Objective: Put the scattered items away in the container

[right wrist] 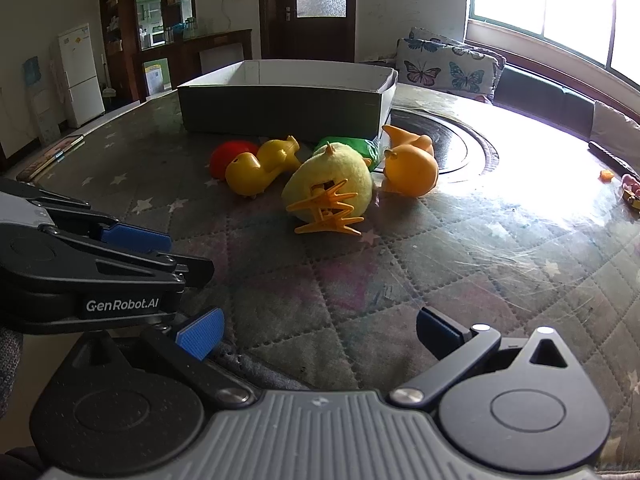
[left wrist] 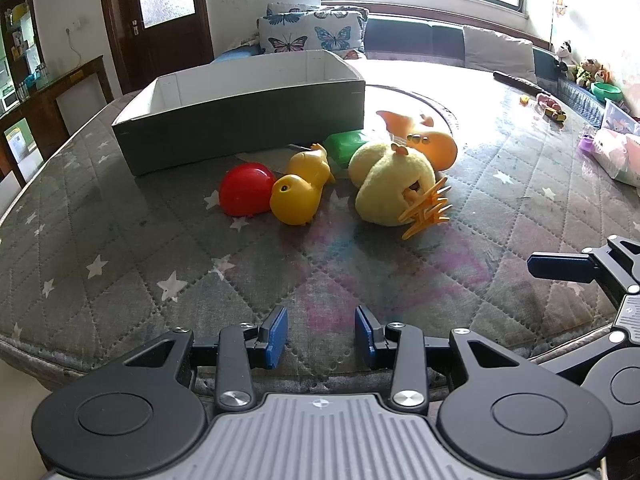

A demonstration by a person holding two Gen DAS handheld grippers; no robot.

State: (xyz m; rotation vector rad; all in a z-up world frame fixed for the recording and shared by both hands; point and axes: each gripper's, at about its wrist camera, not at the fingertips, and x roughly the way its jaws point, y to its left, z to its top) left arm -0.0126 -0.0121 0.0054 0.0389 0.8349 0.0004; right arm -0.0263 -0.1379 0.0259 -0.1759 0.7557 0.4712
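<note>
Box [left wrist: 244, 128] at back of surface [left wrist: 120, 240], nothing visible inside. Toys heaped just before it: red ball [left wrist: 244, 194], yellow duck [left wrist: 298, 194], plush chick [left wrist: 390, 182], orange toy [left wrist: 434, 142], green item [left wrist: 346, 146]. Left gripper [left wrist: 321, 338] fingers apart, empty; right gripper [right wrist: 320, 334] fingers wide, empty. Task seemingly unstarted.

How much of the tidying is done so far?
Nothing looks done: the visible part of the cardboard box holds nothing. Nothing is in hand either; the left gripper and right gripper both have open, empty jaws. Left to do: the red ball, yellow rubber duck, plush chick, orange toy and green item.
</note>
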